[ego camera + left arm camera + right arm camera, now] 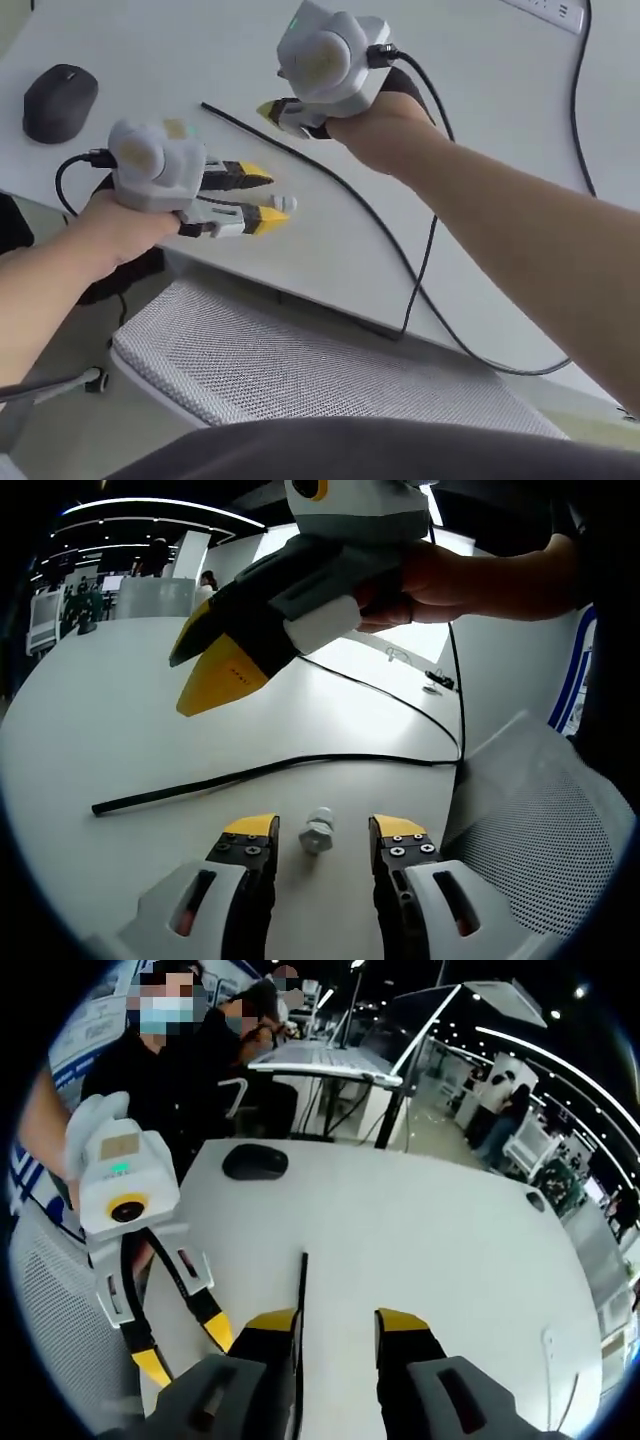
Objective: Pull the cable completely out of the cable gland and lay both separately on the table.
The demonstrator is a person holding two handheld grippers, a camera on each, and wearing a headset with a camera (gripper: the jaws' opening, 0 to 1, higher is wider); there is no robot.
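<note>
Black cable (270, 769) — white gland (317, 832) — white table (120, 700).

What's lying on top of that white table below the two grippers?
A thin black cable, a small white plastic cable gland apart from it, and a black computer mouse. In the head view the right gripper covers part of the white table.

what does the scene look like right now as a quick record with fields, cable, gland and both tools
cable: thin black cable lies flat on the white table, free of the gland
gland: small white plastic cable gland lies on the table, apart from the cable
left tool: open, jaws either side of the gland, not clamping it
right tool: open, over the cable near its end, holding nothing
other: black computer mouse at the table's left
task state: both parts appear separated and laid down
</note>
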